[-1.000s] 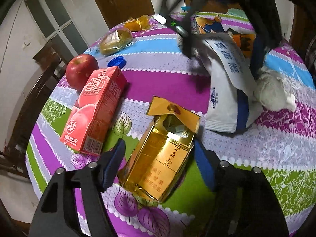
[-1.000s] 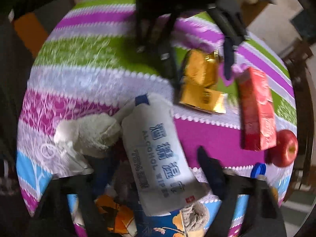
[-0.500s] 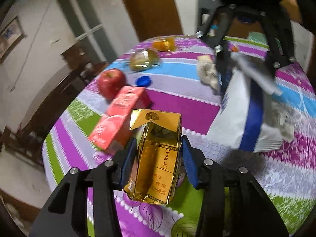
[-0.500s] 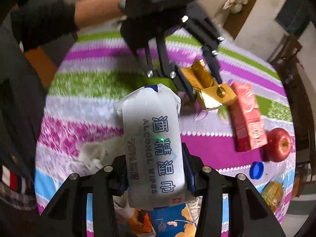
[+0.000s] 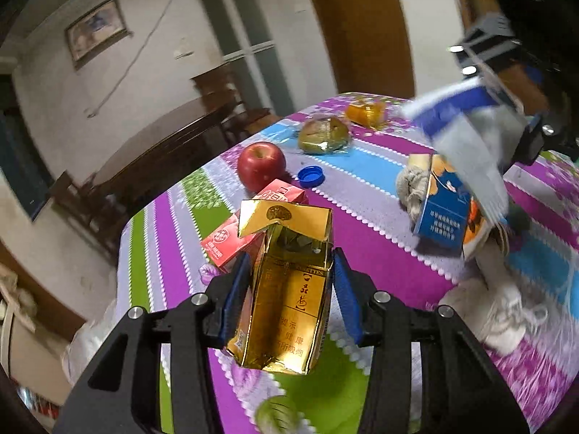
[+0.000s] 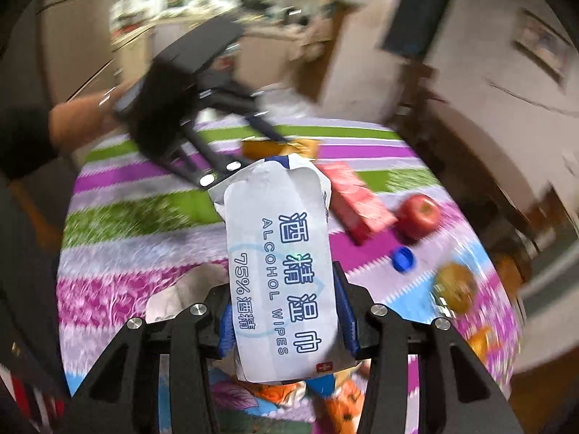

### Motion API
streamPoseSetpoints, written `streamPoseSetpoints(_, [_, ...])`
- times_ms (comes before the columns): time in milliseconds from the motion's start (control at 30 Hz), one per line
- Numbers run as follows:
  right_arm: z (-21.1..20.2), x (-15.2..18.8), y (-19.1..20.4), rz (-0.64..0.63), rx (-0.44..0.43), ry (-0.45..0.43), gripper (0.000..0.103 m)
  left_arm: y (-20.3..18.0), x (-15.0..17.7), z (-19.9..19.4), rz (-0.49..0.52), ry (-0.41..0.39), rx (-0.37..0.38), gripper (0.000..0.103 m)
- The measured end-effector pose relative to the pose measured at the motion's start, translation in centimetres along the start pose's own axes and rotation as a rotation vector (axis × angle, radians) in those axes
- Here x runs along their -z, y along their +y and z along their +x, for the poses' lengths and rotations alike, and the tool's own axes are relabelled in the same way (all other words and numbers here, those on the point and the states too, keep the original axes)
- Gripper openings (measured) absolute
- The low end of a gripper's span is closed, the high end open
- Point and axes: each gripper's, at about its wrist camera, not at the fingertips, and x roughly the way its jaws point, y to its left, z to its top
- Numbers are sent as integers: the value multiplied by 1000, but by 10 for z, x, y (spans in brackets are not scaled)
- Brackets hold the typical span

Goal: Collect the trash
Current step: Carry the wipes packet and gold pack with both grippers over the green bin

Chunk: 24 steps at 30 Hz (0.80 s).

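Note:
My left gripper [image 5: 289, 289] is shut on a gold cigarette pack [image 5: 286, 296] with its lid flipped open, held above the striped tablecloth [image 5: 369, 253]. My right gripper [image 6: 284, 311] is shut on a white alcohol wipes packet [image 6: 282, 264], also lifted off the table. The right gripper with its packet [image 5: 466, 137] shows at the upper right of the left wrist view. The left gripper and gold pack [image 6: 282, 146] show blurred beyond the packet in the right wrist view.
On the table lie a red juice carton [image 5: 246, 231], a red apple [image 5: 261, 164], a blue bottle cap [image 5: 310, 176], a wrapped bun [image 5: 324, 136], an orange wrapper [image 5: 365, 112], a blue carton [image 5: 445, 213] and crumpled tissue [image 5: 503, 311]. Dark wooden chairs [image 5: 152, 166] stand beyond the table.
Both grippers closed on their items and lifted them off the table: the gold pack on the left, the wipes packet on the right. Both views have tilted up toward the room.

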Motion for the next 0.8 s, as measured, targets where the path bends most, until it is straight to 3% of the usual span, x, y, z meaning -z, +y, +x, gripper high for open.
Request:
streamPoseSetpoints(300, [-48, 47, 17, 239, 162, -140, 47, -39, -9, -8, -148, 30, -211, 44])
streamPoseSetpoints(500, [-61, 78, 39, 377, 270, -201, 47, -62, -15, -20, -265, 11, -277, 44])
streamPoseSetpoints(667, [-72, 99, 48, 481, 325, -241, 47, -88, -23, -27, -286, -17, -361, 44])
streamPoseSetpoints(800, [-83, 109, 59, 496, 396, -259, 47, -100, -30, -29, -319, -22, -344, 44])
